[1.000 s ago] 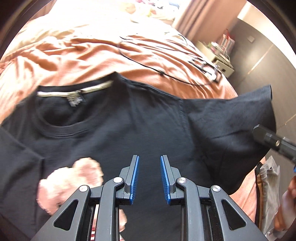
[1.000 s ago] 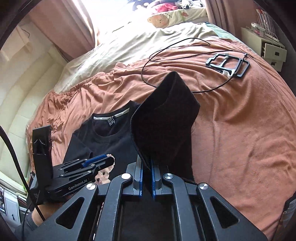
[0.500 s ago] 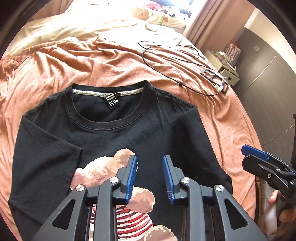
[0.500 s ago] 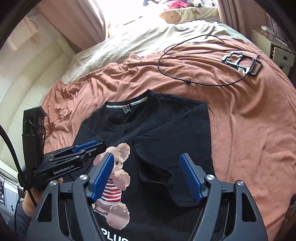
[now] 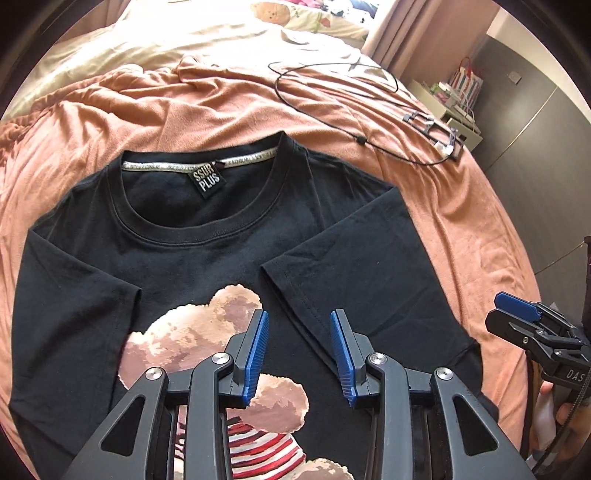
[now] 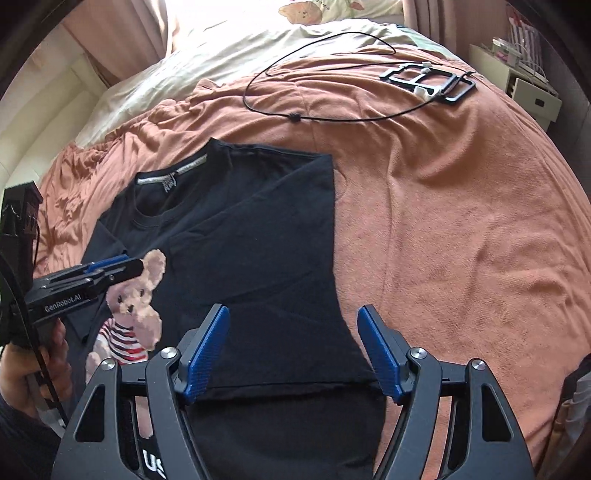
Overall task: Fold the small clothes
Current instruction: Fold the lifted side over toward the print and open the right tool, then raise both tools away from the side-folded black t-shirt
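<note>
Black T-shirt (image 5: 229, 251) on orange blanket (image 5: 461, 229)

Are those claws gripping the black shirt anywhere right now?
No, nothing is held. The left claw and the right claw both stand open above the black T-shirt, which lies on the bed with one side folded in.

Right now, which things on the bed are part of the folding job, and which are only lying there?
Part of the job:
- black T-shirt, right side already folded in
- left gripper, jaws open
- right gripper, jaws open

Only lying there:
- black cable
- black frame
- bear pillow
</note>
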Tool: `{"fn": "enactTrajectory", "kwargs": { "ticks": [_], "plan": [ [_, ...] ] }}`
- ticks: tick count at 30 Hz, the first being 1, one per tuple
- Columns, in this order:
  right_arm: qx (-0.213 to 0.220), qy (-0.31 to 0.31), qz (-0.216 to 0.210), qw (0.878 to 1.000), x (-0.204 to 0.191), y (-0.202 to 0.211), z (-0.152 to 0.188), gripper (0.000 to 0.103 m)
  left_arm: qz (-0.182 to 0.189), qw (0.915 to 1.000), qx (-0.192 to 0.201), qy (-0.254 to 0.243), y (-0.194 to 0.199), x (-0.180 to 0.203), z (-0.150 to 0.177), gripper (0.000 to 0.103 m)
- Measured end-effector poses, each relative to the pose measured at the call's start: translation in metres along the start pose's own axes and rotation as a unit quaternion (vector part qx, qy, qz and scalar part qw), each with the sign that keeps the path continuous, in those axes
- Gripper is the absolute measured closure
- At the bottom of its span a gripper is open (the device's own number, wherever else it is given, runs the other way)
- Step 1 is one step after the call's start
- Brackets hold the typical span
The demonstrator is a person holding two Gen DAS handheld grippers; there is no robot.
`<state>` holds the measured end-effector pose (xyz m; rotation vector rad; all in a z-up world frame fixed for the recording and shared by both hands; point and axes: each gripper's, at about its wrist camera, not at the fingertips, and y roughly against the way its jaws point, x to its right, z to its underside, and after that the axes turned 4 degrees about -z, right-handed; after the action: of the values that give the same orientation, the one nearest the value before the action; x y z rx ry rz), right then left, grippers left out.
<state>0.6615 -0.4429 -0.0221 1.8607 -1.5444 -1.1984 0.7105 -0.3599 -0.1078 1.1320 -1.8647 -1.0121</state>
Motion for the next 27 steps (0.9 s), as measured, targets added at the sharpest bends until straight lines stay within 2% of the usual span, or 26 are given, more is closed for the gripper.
{"fn": "enactTrajectory", "kwargs": {
  "ticks": [4, 6, 8, 11, 16, 21, 27],
  "plan": [
    [-0.021, 0.006, 0.034, 0.999, 0.013, -0.018, 0.009, 0.044, -0.016, 0.9999, 0.0, -0.007, -0.015, 0.001, 0.002, 0.066],
    [-0.033, 0.005, 0.045, 0.998, 0.021, -0.026, 0.015, 0.051, -0.018, 0.9998, -0.006, -0.01, -0.025, 0.0, 0.002, 0.066],
    [-0.045, 0.008, 0.06, 0.997, 0.026, -0.034, 0.021, 0.054, -0.03, 0.9994, -0.01, -0.018, -0.035, 0.001, 0.003, 0.066],
    [-0.038, 0.034, 0.075, 0.996, 0.023, -0.032, 0.026, 0.054, -0.037, 0.9987, -0.014, -0.031, -0.047, 0.006, 0.005, 0.066],
    [-0.036, 0.042, 0.103, 0.993, 0.014, -0.035, 0.03, 0.054, -0.037, 0.9982, -0.02, -0.042, -0.057, 0.014, 0.013, 0.066],
    [-0.035, 0.021, 0.096, 0.995, 0.012, -0.02, 0.034, 0.054, -0.036, 0.9978, -0.025, -0.049, -0.048, 0.018, 0.021, 0.066],
    [-0.015, 0.014, 0.07, 0.997, 0.003, 0.023, 0.045, 0.054, -0.037, 0.9981, -0.013, -0.047, -0.01, 0.011, 0.033, 0.063]
  ]
}}
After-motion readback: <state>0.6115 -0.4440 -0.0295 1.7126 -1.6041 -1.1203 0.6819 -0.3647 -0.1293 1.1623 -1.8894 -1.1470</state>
